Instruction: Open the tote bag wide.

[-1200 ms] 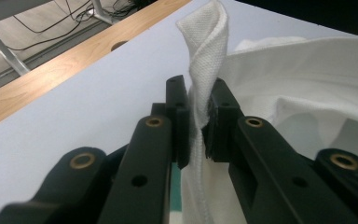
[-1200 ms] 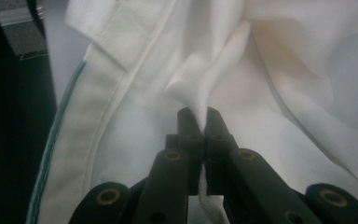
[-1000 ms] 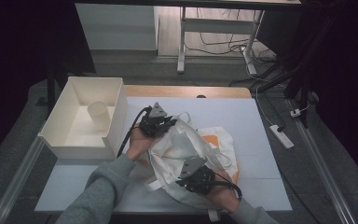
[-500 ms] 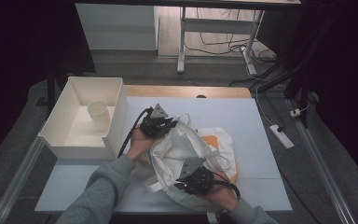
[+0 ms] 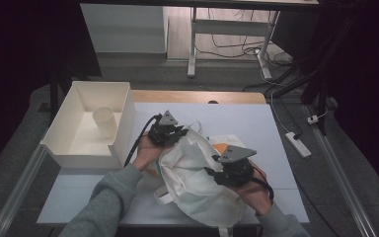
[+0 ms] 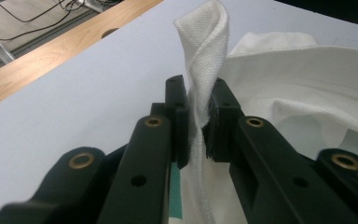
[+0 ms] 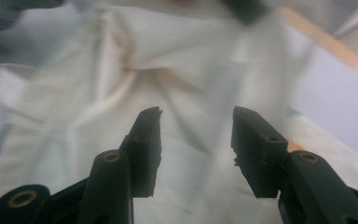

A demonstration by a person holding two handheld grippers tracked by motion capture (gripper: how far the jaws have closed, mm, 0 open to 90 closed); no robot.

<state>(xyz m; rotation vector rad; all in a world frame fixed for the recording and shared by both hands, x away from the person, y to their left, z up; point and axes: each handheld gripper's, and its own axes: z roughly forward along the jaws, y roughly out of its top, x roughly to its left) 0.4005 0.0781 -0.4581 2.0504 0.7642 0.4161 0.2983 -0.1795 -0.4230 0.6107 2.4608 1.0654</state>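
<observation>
Right tongs shifted, spread over bag

A white open box sits at the table's left edge, containing one upright paper cup; a power strip lies on the floor.

Both forearms wear grey long sleeves with ribbed cuffs at the wrists. The left gripper is a black assembly topped by a grey three-cornered plate, with a black cable trailing from its near left side. The right gripper is of the same black construction and carries a larger grey three-cornered plate. In both gripper views, each jaw is a matte black moulded arm ending in a squared block-shaped pad. Brass-coloured round fasteners sit at the pivot points, with small plain holes beside them.
</observation>
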